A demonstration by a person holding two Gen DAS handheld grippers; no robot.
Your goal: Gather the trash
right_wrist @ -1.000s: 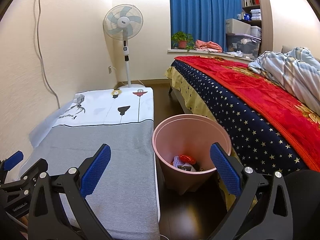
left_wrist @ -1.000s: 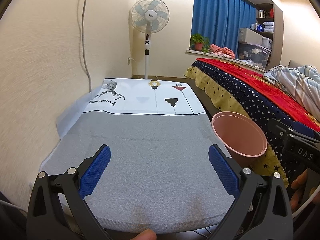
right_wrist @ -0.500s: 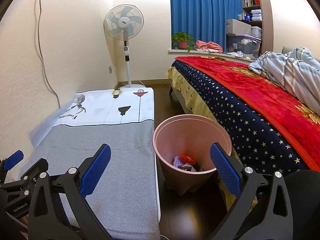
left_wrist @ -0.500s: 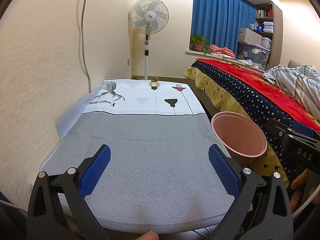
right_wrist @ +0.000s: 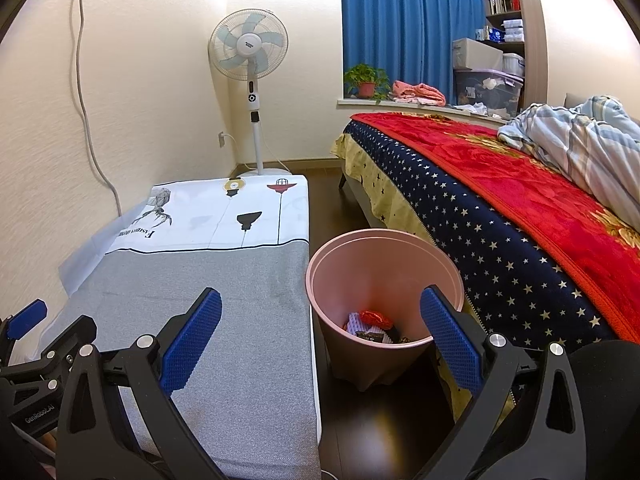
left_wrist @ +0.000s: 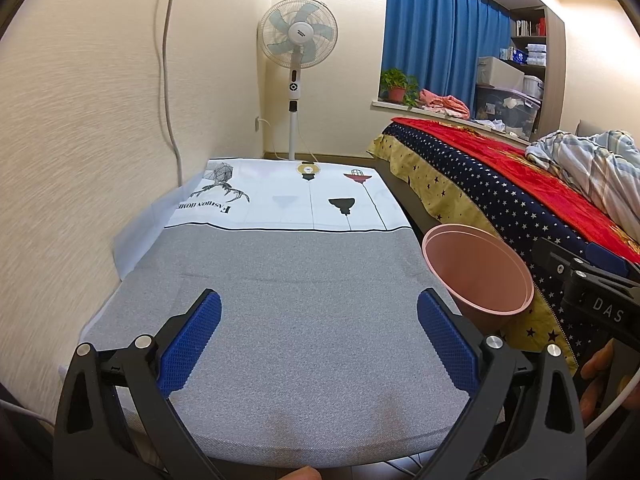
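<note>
A pink waste bin (right_wrist: 384, 264) stands on the dark floor between a low table and the bed. Several pieces of trash (right_wrist: 374, 326), red, white and dark wrappers, lie at its bottom. My right gripper (right_wrist: 320, 336) hangs open just in front of the bin with nothing between its blue pads. My left gripper (left_wrist: 318, 334) is open over the grey part of the tablecloth (left_wrist: 304, 280), which shows no trash on it. In the left wrist view the bin (left_wrist: 478, 270) sits to the right, and part of the right gripper's body (left_wrist: 588, 288) shows beyond it.
The low table (right_wrist: 200, 264) stands against the left wall. A bed with a red and starred blanket (right_wrist: 520, 208) fills the right. A standing fan (right_wrist: 250, 80) is at the far end, with a cable (right_wrist: 90, 120) down the wall. Dark floor (right_wrist: 384, 424) lies beside the bin.
Almost nothing has changed. Both views drift very slightly; both grippers stay open and empty, and the bin and its trash have not moved.
</note>
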